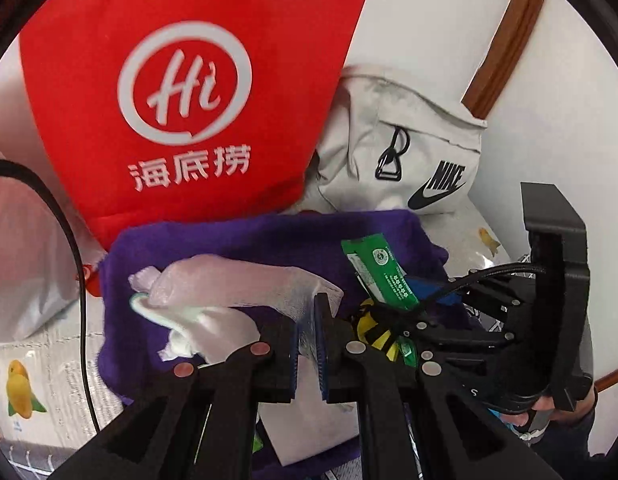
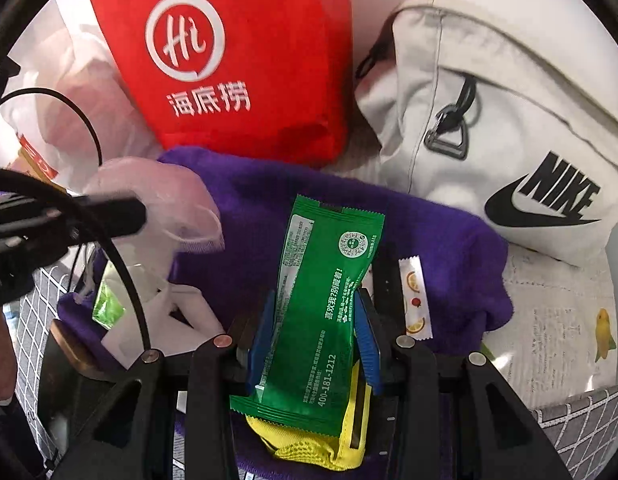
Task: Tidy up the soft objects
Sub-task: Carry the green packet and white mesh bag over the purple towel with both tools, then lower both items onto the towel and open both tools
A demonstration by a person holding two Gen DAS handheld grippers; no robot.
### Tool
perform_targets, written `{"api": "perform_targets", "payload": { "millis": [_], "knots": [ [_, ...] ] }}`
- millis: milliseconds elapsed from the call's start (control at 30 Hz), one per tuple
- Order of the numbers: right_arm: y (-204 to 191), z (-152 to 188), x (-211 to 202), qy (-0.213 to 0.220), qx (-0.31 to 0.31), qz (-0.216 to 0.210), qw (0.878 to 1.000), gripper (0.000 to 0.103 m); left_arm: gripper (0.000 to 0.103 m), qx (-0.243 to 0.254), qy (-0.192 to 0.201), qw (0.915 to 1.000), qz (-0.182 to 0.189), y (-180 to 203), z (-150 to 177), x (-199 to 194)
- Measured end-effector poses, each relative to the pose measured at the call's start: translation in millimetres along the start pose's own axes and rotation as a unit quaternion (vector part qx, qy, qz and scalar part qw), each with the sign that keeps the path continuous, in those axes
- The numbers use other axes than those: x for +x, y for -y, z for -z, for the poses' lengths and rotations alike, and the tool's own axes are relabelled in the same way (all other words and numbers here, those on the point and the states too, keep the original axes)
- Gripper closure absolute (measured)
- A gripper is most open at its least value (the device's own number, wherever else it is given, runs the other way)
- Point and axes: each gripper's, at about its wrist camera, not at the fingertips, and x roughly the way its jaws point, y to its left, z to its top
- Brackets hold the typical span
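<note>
Sachet [image 2: 325,312], green and flat, sits between the blue pads of the right hand-held gripper [image 2: 317,336], which is clenched on it across its lower half. Its long axis runs straight ahead along the fingers, toward the red bag [image 2: 237,60]; the far end sticks well out past the fingertips and the near end hangs back over a yellow mesh piece [image 2: 309,444]. All of this hovers over the purple cloth [image 2: 449,240], the landmark here: the red bag stands at the cloth's far edge, the white Nike bag [image 2: 509,128] lies off its far right corner, and a small fruit-print packet [image 2: 415,300] lies on the cloth just right of the right gripper's fingers. The left hand-held gripper [image 1: 309,344] works over the cloth's left part, clamped on a sheer pinkish pouch [image 1: 229,292] that trails away to its left. In the left view the sachet [image 1: 379,276] shows just to the right of that gripper, so the two tools are close together. I judge the right hand is plainly the one to place the sachet, and since it points at the red bag already, a forward carry along its own axis looks the simplest. The risk I see is the floppy far end catching on the cloth or a bag rim.
</note>
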Motion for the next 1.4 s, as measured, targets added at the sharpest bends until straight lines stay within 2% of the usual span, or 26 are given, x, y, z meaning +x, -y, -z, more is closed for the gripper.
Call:
{"api": "perform_targets", "payload": {
  "millis": [133,567,833,1000,1067,1133,1267,1333,1400],
  "knots": [
    [3,-3,8,-0.007,0.008,-0.007,1.0,0.064,0.095,-0.005,-0.015,0.9999,0.007,1,-1,11],
    [8,-9,23,-0.025,0.015,-0.027,0.999,0.062,0.095,-0.02,-0.046,0.9987,-0.003,-3,5,31],
    [6,-8,23,-0.021,0.018,-0.026,0.999,0.06,0.095,-0.032,-0.067,0.9972,-0.002,-11,5,42],
    [2,-7,24,-0.023,0.011,-0.025,0.999,0.051,0.095,-0.031,-0.077,0.9965,-0.009,-11,6,48],
    [1,-6,24,-0.023,0.007,-0.023,0.999,0.047,0.092,-0.032,-0.08,0.9962,-0.006,-11,7,49],
    [0,-6,23,-0.022,0.006,-0.02,1.0,0.043,0.079,-0.04,-0.084,0.9957,-0.001,-13,7,48],
    [1,-5,17,-0.022,0.004,-0.022,1.0,0.042,0.066,-0.037,-0.08,0.9961,-0.007,-12,8,38],
    [3,-3,15,-0.024,0.004,-0.014,1.0,0.042,0.054,-0.035,-0.081,0.9961,-0.008,-10,8,34],
    [6,-2,11,-0.028,0.009,-0.011,1.0,0.042,0.051,-0.033,-0.08,0.9961,-0.012,-9,10,28]
  ]
}}
